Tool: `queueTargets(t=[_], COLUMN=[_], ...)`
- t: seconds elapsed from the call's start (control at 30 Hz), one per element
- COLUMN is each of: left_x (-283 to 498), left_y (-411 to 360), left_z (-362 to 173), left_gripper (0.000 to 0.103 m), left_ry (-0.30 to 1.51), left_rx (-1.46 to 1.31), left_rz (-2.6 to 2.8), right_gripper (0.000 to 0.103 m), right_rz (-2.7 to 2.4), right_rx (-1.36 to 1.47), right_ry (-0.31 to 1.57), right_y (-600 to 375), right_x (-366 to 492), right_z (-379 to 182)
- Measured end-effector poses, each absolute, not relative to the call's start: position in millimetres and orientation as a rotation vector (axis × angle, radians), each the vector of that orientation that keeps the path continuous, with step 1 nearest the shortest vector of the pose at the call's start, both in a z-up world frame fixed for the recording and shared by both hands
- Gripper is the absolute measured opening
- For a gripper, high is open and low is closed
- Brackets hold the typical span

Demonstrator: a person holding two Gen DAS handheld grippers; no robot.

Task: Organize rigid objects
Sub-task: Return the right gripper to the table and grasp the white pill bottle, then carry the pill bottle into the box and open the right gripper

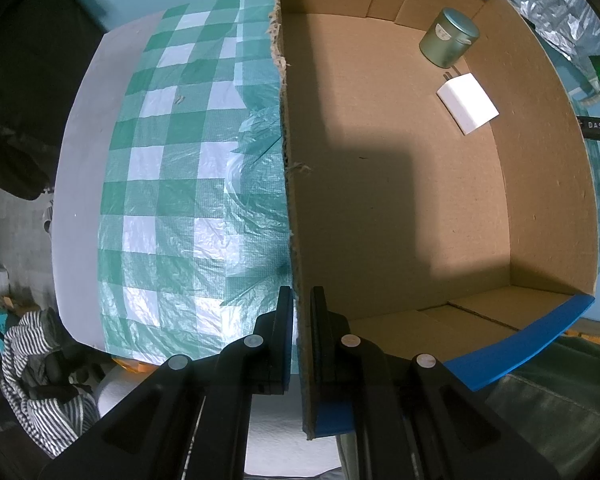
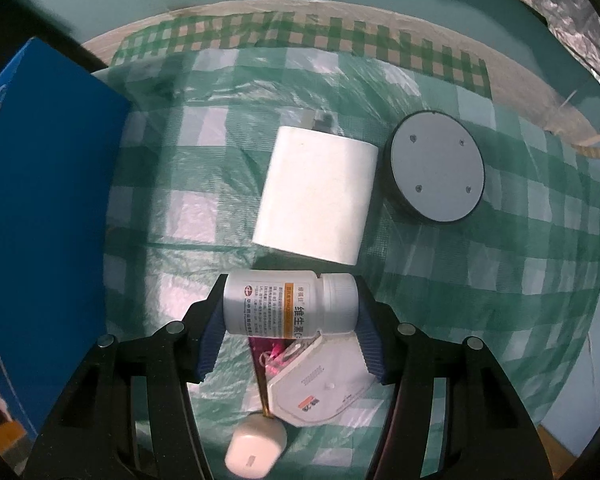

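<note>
over the checked green-and-white cloth on the counter, the right claw points straight down with a white pill bottle lying sideways between its blue-padded fingers; both pads sit right at the bottle's ends, base on one side and cap on the other, so it looks grasped. just beyond the bottle lies a white power adapter, and beside that a round grey disc with a dark rim. under the bottle sit a flat white packet and a small white plug. a blue box wall stands at the left edge of this view. at the other hand, the left claw is clenched on the torn side wall of a cardboard box, one finger outside and one inside. in the box's far corner stand a greenish metal tin and, near it, a second white adapter.
</note>
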State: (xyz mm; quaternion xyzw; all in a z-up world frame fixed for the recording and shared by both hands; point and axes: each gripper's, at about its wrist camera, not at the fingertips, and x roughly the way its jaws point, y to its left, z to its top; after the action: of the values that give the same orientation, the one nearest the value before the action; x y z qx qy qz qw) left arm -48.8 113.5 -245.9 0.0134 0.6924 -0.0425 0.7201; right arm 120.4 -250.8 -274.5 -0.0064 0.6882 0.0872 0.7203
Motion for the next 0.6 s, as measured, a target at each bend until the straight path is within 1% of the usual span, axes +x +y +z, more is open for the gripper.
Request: queueTargets(t=[0.6], left_x=[-49], left_y=[108], left_z=[-245], left_gripper=[0.008], left_ry=[1.53], left_rx=[0.034], left_rz=[-0.098], right_gripper=[0.058], right_rz=[0.317], right_rx=[-0.036], right_ry=[1.44], right_y=[-223], right_x=[118], right_z=[-213])
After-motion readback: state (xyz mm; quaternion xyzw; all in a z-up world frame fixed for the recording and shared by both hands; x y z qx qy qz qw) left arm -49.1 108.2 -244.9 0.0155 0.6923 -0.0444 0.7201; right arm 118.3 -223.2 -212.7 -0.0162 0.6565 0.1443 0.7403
